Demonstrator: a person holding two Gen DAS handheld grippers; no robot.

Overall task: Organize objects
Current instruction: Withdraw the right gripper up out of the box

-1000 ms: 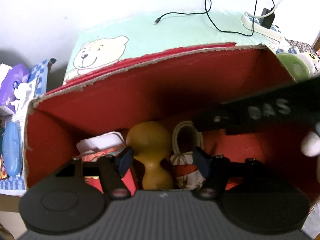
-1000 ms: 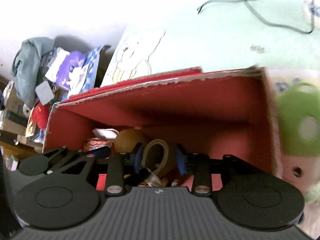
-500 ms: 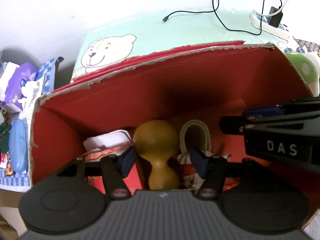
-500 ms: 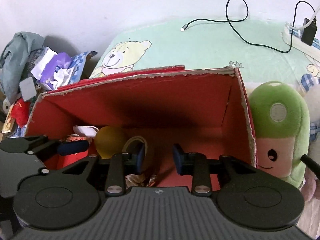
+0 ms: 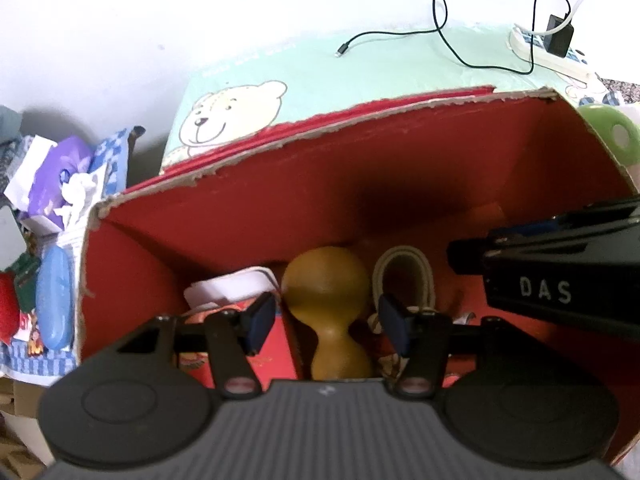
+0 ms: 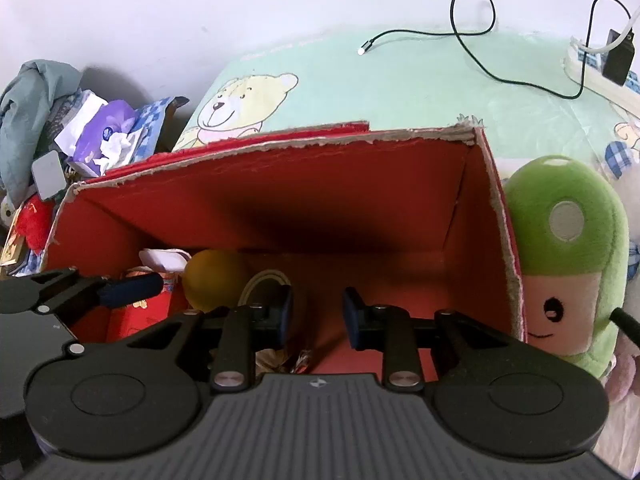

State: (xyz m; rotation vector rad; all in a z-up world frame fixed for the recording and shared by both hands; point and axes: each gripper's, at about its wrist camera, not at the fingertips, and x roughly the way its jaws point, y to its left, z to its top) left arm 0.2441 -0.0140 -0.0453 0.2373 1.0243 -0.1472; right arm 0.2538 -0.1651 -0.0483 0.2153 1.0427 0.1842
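Note:
A red cardboard box (image 5: 248,220) (image 6: 472,208) stands open on a green bear-print sheet. Inside lie a yellow-brown gourd-shaped object (image 5: 328,300) (image 6: 214,276), a coiled beige strap (image 5: 404,276) (image 6: 266,282), a white and red packet (image 5: 228,292) and small wrappers (image 6: 300,360). My left gripper (image 5: 326,322) is open and empty over the box, its fingers either side of the gourd shape. My right gripper (image 6: 316,316) is open and empty over the box's middle floor. Each gripper shows in the other's view.
A green plush toy (image 6: 564,256) leans against the box's right wall. A black cable (image 6: 472,36) and a white power strip (image 5: 552,52) lie on the sheet behind. Tissue packs and clutter (image 6: 104,136) are piled at the left, with a blue case (image 5: 54,296).
Both grippers have pulled back and up from the box. The right gripper no longer has the strap between its fingers and has shifted right and opened wider.

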